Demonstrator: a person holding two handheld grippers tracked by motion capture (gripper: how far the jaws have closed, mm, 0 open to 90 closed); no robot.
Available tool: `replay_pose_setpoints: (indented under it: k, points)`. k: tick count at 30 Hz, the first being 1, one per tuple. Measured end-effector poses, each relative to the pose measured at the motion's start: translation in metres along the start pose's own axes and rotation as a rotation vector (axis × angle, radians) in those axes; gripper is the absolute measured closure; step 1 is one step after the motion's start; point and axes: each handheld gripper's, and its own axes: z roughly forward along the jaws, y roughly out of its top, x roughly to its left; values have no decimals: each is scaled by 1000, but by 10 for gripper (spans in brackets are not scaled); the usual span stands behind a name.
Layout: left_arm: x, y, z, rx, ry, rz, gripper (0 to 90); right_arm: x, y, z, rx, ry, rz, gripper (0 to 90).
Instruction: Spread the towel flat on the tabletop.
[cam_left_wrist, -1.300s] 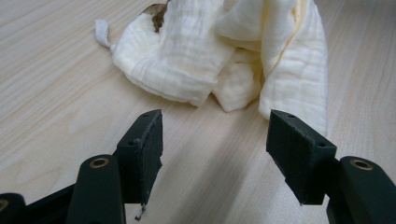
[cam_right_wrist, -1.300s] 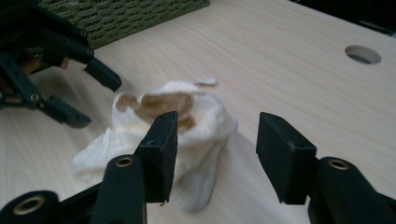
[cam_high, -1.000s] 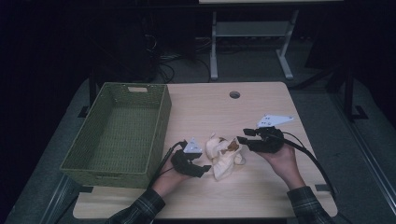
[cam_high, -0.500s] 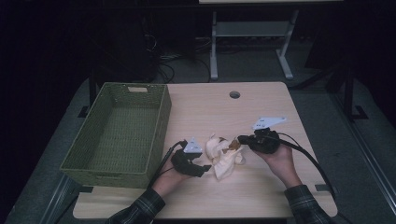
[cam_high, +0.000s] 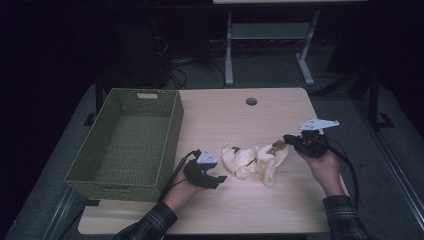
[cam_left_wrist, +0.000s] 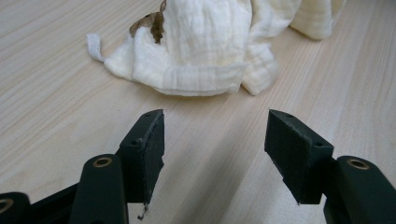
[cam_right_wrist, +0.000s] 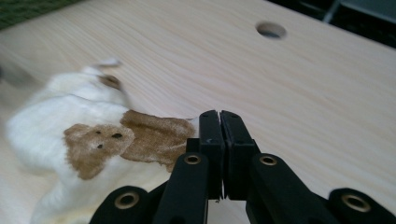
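Cream cloth (cam_high: 255, 160) between claws, right claw (cam_high: 287, 138) pinching edge

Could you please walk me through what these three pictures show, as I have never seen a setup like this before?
There is no robot here: a person sits at a wooden table and holds a hand-held two-jaw gripper in each hand. The high view looks down from above the person's side. The other two pictures come from small cameras riding on the grippers, looking along their black jaws.

On the table lie a crumpled cream cloth with a brown bear picture and a green woven basket, which looks empty.

The left gripper rests just short of the cloth, jaws open with nothing between them. The right gripper has just closed its jaws at the cloth's edge near the bear; whether fabric is actually pinched I cannot tell.
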Motion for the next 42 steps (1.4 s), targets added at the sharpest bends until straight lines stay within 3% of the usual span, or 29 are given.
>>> replay_pose_setpoints:
  k: [5, 9, 11, 15, 23, 26, 32, 37, 39, 40, 41, 42]
  points:
    - [0, 2, 1, -9, 6, -4, 381, -17, -17, 4, 52, -61, 26, 879]
    - [1, 7, 3, -23, 5, -9, 393, -23, -25, 5, 64, -63, 48, 861]
    - [1, 10, 6, -25, -6, -10, 397, -24, -26, 4, 56, -60, 54, 742]
    - [-2, 16, 11, -28, 0, 0, 403, -22, -25, -4, 40, -49, 59, 661]
    - [-4, 27, 22, -29, -9, -3, 445, -2, -44, -20, 49, 27, 61, 629]
    - [-5, 28, 25, -22, -15, -3, 456, 5, -50, -22, 68, 39, 48, 616]
    - [-8, 29, 37, 6, -22, 15, 492, 25, -70, -24, 106, 112, 52, 597]
    - [-10, 33, 41, 35, -13, 29, 620, 41, -76, -19, 118, 162, 41, 581]
    - [-9, 34, 41, 41, -16, 35, 716, 43, -77, -18, 117, 168, 37, 576]
    - [-9, 35, 41, 43, -17, 32, 716, 46, -76, -16, 121, 176, 36, 572]
    - [-9, 36, 41, 42, -19, 31, 820, 50, -75, -12, 117, 187, 23, 564]
    - [-8, 37, 41, 38, -21, 26, 845, 51, -74, -10, 115, 191, 27, 560]
